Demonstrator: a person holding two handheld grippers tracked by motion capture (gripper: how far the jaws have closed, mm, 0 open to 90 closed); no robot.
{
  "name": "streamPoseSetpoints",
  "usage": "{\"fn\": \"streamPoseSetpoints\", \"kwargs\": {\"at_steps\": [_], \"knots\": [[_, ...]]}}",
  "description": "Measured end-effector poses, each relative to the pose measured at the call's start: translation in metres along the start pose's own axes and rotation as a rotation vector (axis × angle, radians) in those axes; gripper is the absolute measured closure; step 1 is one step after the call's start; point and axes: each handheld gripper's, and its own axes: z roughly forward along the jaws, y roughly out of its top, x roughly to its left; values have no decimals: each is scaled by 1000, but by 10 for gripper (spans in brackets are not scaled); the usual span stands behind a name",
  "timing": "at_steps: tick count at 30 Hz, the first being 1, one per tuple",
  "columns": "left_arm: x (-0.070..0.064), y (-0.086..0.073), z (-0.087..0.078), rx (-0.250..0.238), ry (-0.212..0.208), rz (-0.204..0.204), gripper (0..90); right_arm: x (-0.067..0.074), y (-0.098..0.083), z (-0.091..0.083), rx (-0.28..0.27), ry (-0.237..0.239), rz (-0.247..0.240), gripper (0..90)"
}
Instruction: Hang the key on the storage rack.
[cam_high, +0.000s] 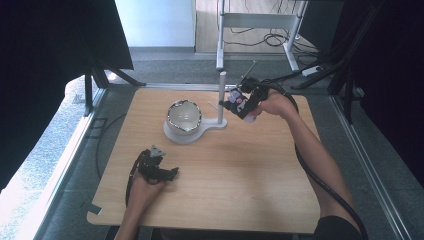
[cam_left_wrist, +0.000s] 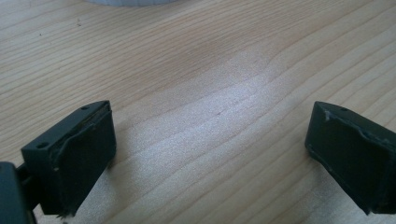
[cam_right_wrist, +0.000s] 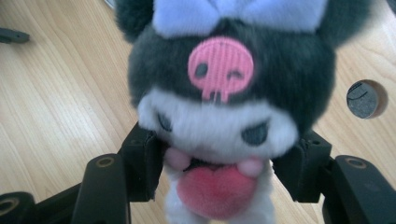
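A lab-type recording bay is showing: black curtains (cam_high: 45, 35) are flanking a wooden table (cam_high: 240, 190), cables (cam_high: 272, 37) are trailing across the floor.

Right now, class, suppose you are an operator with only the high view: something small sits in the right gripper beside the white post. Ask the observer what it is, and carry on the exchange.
Observer: A plush toy with a dark hood, a pink skull on the hood and a pink heart at its chest.
Operator: Is the right gripper really gripping it?
Observer: Yes, its pads press the toy's body from both sides.
Operator: And the left gripper?
Observer: Open, with nothing between its jaws, just the bare wooden table beneath.
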Motion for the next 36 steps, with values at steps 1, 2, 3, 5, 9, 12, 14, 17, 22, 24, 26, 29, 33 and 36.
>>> {"fn": "streamPoseSetpoints", "kwargs": {"at_steps": [1, 2, 3, 5, 9, 12, 14, 17, 22, 24, 26, 29, 33, 36], "knots": [[0, 0, 0, 0, 0, 0, 18, 0, 0, 0, 0, 0, 0, 396], [0, 0, 0, -2, 1, 0, 18, 0, 0, 2, 2, 0, 4, 396], [0, 0, 0, -2, 0, 0, 18, -1, -1, 5, 2, 1, 6, 396], [0, 0, 0, -2, 1, 0, 18, -1, -1, 9, 1, 5, 11, 392], [0, 0, 0, -2, 1, 0, 18, -2, -2, 15, 1, 4, 4, 368], [0, 0, 0, -2, 0, -1, 18, -2, -3, 18, -7, -15, -14, 262], [0, 0, 0, -2, 0, -1, 18, -2, -4, 19, -14, -28, -15, 226], [0, 0, 0, -3, 0, -1, 18, -2, -5, 18, -22, -37, -18, 176], [0, 0, 0, -3, 0, -1, 18, -1, -10, 15, -36, -72, -25, 137], [0, 0, 0, -2, 0, -1, 18, 1, -13, 13, -46, -87, -33, 131], [0, 0, 0, -3, 0, -1, 18, 1, -14, 13, -45, -94, -39, 129], [0, 0, 0, -3, 0, -1, 18, 3, -18, 12, -48, -97, -46, 126], [0, 0, 0, -2, 1, -1, 18, 6, -23, 12, -54, -107, -52, 110], [0, 0, 0, -2, 1, -1, 18, 8, -27, 11, -64, -114, -52, 88]]}}
